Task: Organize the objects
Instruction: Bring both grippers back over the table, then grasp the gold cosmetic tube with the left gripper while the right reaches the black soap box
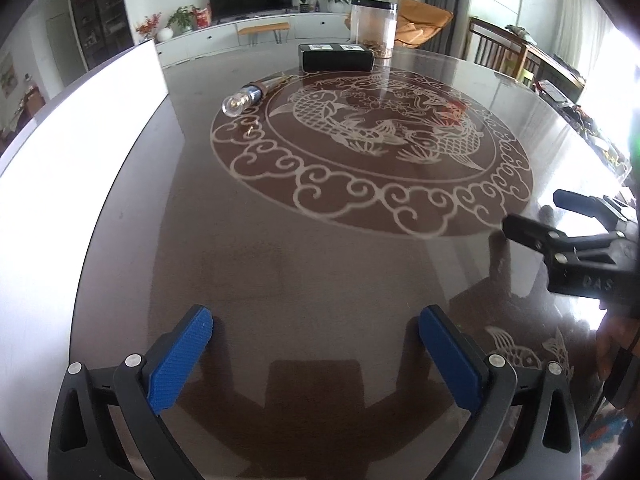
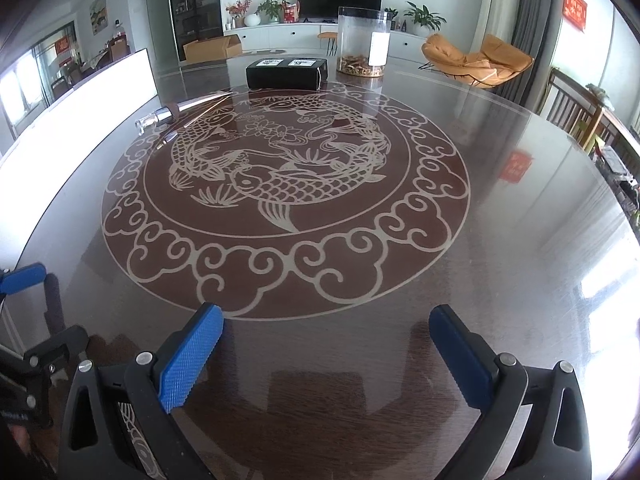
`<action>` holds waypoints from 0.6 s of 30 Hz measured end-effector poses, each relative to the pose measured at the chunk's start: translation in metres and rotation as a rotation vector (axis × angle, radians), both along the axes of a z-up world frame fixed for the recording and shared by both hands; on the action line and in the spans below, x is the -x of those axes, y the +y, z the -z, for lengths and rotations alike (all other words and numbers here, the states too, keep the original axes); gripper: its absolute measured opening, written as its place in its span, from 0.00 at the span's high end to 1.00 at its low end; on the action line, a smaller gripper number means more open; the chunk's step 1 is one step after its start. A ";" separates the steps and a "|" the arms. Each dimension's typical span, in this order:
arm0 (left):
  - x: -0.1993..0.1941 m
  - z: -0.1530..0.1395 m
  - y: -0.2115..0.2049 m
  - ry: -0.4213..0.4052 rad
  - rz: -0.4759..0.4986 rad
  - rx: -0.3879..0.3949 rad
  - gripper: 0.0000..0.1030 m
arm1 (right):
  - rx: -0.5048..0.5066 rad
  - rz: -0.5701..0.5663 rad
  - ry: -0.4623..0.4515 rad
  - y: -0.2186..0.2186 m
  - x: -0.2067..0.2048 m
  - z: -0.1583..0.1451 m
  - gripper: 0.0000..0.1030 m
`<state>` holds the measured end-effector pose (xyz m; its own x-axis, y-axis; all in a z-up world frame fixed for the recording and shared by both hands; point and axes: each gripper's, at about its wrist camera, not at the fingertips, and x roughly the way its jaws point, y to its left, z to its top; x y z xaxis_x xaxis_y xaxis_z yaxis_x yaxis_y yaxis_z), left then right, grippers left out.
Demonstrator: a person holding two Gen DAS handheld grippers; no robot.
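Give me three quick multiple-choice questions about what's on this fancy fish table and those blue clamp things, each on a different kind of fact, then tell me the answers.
1. Where does the black box sit relative to the clear jar?
A. Left of the jar, at the table's far side
B. Inside the jar
C. At the near edge, between the grippers

2. What colour are the pads on the gripper fingers?
A. Red
B. Blue
C. Yellow

3. What state is the right gripper in?
A. Shut on the box
B. Shut on the jar
C. Open, holding nothing

Answers:
1. A: in the right wrist view the box lies left of the jar, beyond the fish pattern.
2. B: the ribbed pads are blue on both grippers, the left gripper too.
3. C: its fingers stand wide apart over bare table.
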<state>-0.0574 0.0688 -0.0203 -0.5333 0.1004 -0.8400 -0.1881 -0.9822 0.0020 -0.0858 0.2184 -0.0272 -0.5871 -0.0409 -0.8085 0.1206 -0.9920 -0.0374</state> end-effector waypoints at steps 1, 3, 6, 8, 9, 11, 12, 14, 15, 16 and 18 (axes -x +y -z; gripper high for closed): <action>0.005 0.000 -0.002 0.001 0.004 0.000 0.00 | 0.001 0.000 0.000 0.000 0.000 0.000 0.00; 0.019 0.000 -0.008 0.004 0.002 -0.001 0.00 | 0.001 0.000 0.000 0.000 0.000 0.000 0.00; 0.039 0.001 -0.015 0.006 -0.014 -0.001 0.00 | 0.009 -0.006 -0.004 0.000 0.000 0.001 0.00; 0.055 0.001 -0.021 0.009 -0.026 -0.002 0.00 | 0.016 -0.010 -0.008 0.001 0.000 0.001 0.00; 0.061 0.001 -0.022 0.010 -0.030 -0.002 0.00 | 0.019 -0.009 -0.010 0.001 0.000 0.001 0.00; 0.077 0.001 -0.025 0.014 -0.034 -0.002 0.00 | 0.025 -0.009 -0.013 0.002 0.001 0.001 0.00; 0.084 0.001 -0.026 0.015 -0.032 -0.003 0.00 | 0.025 -0.009 -0.013 0.002 0.001 0.001 0.00; 0.102 0.001 -0.027 0.014 -0.024 -0.002 0.00 | 0.025 -0.009 -0.013 0.002 0.001 0.001 0.00; 0.113 0.001 -0.028 0.014 -0.024 -0.002 0.00 | 0.025 -0.009 -0.013 0.002 0.001 0.001 0.00; 0.126 0.001 -0.029 0.013 -0.024 -0.002 0.00 | 0.025 -0.009 -0.013 0.002 0.001 0.001 0.00; 0.143 0.001 -0.030 0.011 -0.025 -0.002 0.00 | 0.025 -0.009 -0.013 0.002 0.001 0.001 0.00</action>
<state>-0.2003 0.0385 -0.0211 -0.5447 0.0884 -0.8339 -0.1631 -0.9866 0.0020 -0.0868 0.2206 -0.0287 -0.5760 -0.0666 -0.8148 0.1300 -0.9915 -0.0108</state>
